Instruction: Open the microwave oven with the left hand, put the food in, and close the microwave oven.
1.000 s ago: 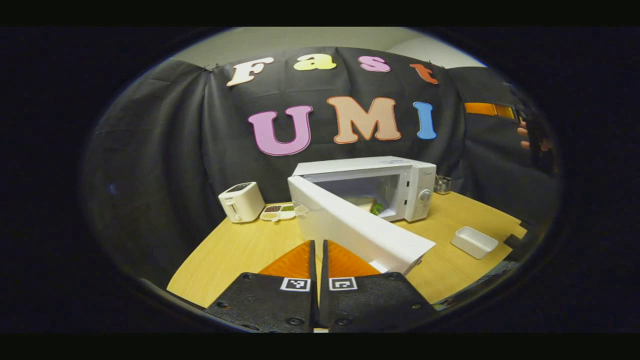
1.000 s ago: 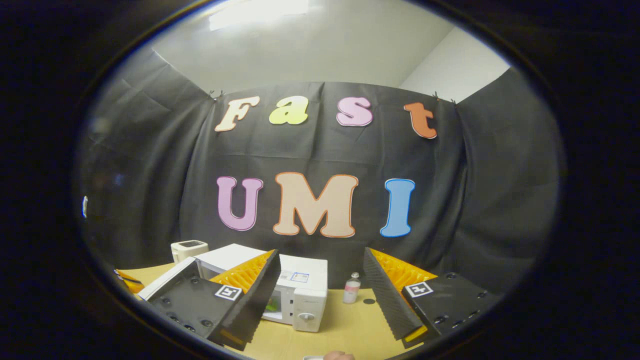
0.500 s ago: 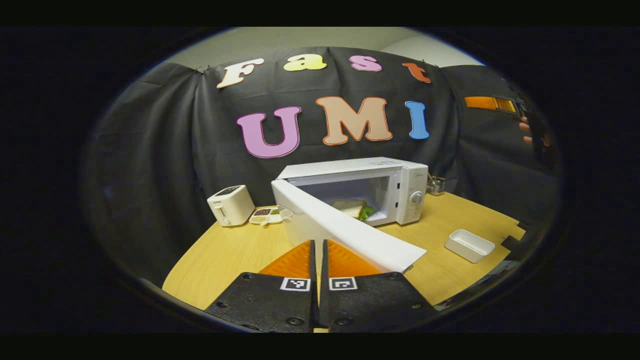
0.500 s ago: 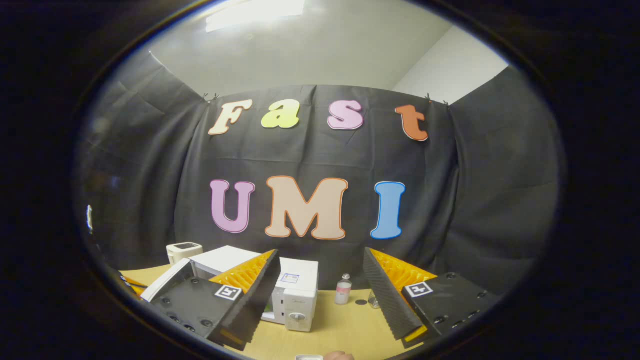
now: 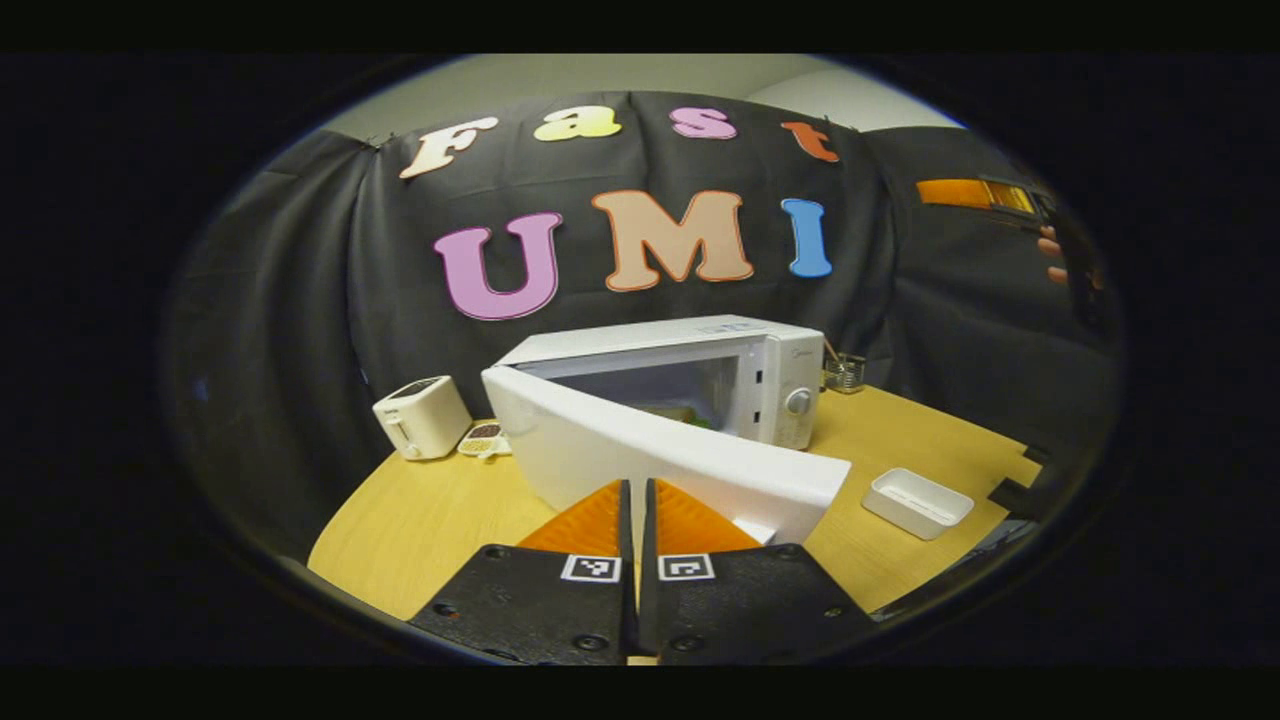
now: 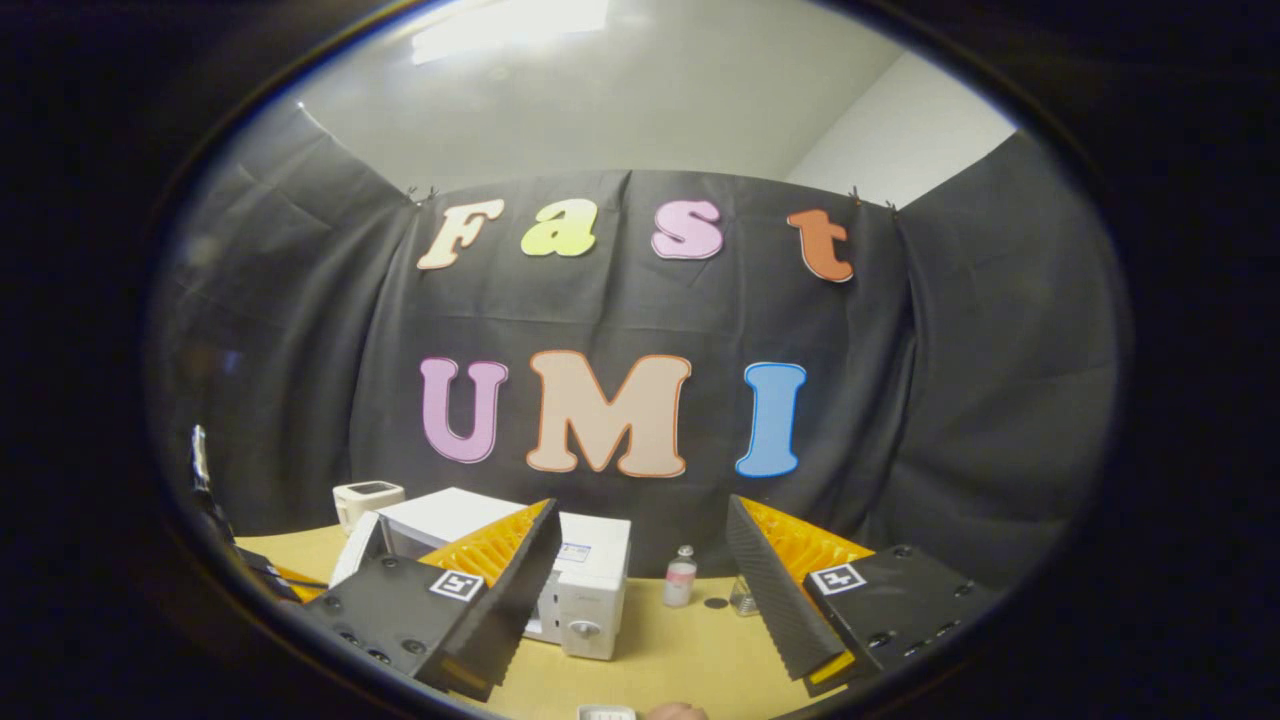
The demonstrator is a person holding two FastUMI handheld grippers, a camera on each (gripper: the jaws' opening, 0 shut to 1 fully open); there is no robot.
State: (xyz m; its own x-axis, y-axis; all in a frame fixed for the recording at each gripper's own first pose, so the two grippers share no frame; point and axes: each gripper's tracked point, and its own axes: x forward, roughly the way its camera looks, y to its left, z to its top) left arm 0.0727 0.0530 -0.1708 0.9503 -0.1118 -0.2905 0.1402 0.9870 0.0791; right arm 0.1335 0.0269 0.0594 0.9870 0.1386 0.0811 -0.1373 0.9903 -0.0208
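Note:
The white microwave [image 5: 700, 340] stands mid-table with its door [image 5: 600, 440] partly open, angled across the opening. A sliver of the food [image 5: 688, 412] shows inside behind the door's top edge. My left gripper [image 5: 636, 484] is shut with nothing between its fingers, tips against the door's outer face near its free end. My right gripper [image 6: 640, 585] is open and empty, held high above the table's right side, with the microwave [image 6: 595, 585] beyond its left finger. From the left gripper view, the right gripper [image 5: 975, 193] shows at the upper right, in a hand [image 5: 1050, 255].
A white toaster [image 5: 420, 417] and a small divided dish [image 5: 485, 438] sit left of the microwave. A white rectangular tray [image 5: 917, 503] lies on the wooden table [image 5: 420, 510] to the right. A glass [image 5: 845, 373] and a small bottle [image 6: 681, 577] stand behind, near the cloth wall.
The door has swung further toward the microwave's opening with my shut left gripper behind it, hiding most of the food. The right gripper has stayed open and nearly still.

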